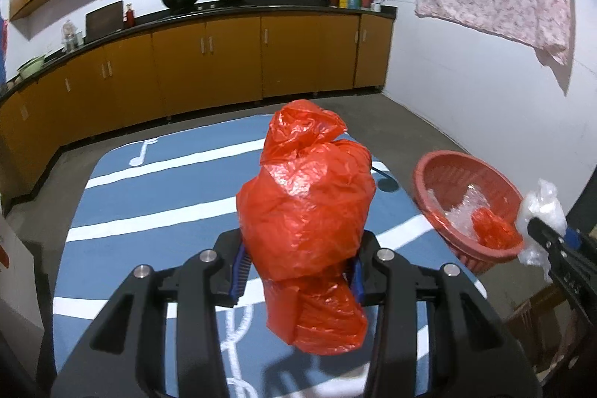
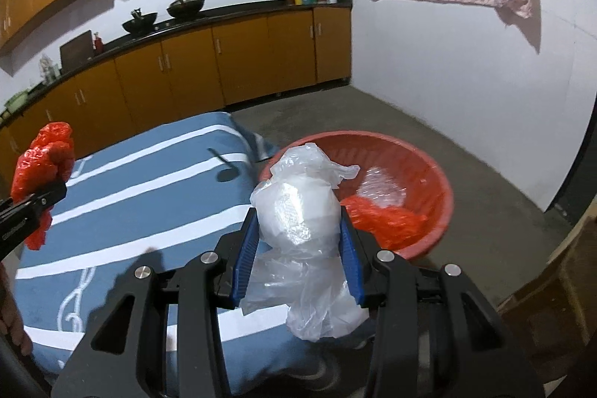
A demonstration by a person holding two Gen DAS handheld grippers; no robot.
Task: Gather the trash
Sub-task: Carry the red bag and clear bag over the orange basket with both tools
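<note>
Each black claw (image 1: 297,276) has blue ribbed pads (image 2: 244,262), silver screws

A crumpled red plastic bag (image 1: 306,211) is pinched upright above the blue striped cloth; a crumpled clear plastic bag (image 2: 302,230) hangs beside the red basket (image 2: 429,166), which holds more red and clear scraps

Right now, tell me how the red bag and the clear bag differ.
The red bag is opaque and bright; the clear bag is see-through and whitish. The red bag sits in the left tool, the clear bag in the right tool. The clear bag is nearer the red basket; the red bag hangs over the blue cloth. Both are crumpled plastic, pinched and lifted.
</note>
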